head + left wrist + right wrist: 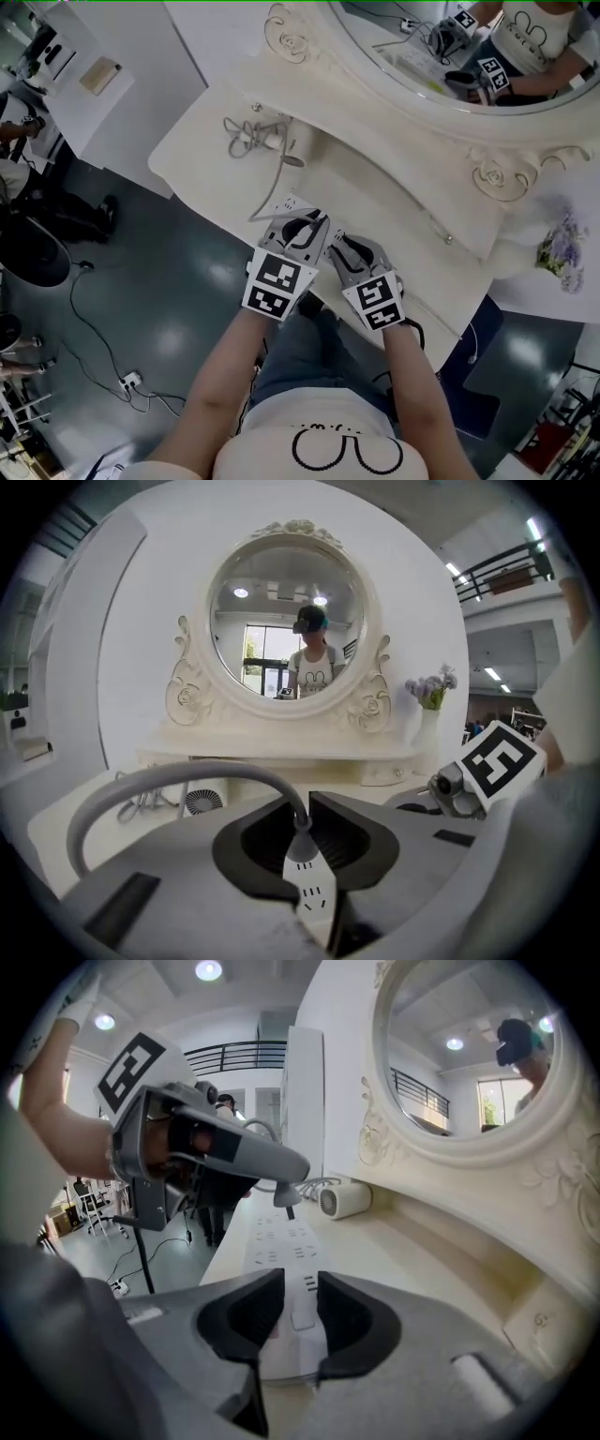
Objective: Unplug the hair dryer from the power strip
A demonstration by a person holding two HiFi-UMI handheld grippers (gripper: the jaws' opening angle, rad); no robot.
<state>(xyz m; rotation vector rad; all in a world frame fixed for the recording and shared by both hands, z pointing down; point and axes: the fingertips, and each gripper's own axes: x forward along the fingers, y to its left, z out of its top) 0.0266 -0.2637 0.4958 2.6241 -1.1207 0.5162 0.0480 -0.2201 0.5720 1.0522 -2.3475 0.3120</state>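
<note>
surface: cream vanity table (206,159), round mirror (291,621) behind
left gripper (300,827): clamped on plug (307,874), clear above power strip (281,1237)
right gripper (300,1312): gripping power strip's near end
hair dryer (345,1200): lying at mirror base

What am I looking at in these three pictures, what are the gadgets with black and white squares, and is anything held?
There is no robot: a person holds a hand-held gripper in each hand, and the patterned cubes belong to them. One picture comes from a camera on the person's head, looking down; the other two from cameras riding on each gripper, looking along its jaws. On the vanity table, below the mirror, lie a white power strip and a hair dryer. The left hand-held gripper is shut on the dryer's plug, held above the strip with its prongs out of the sockets. The right hand-held gripper clamps the strip's near end.
</note>
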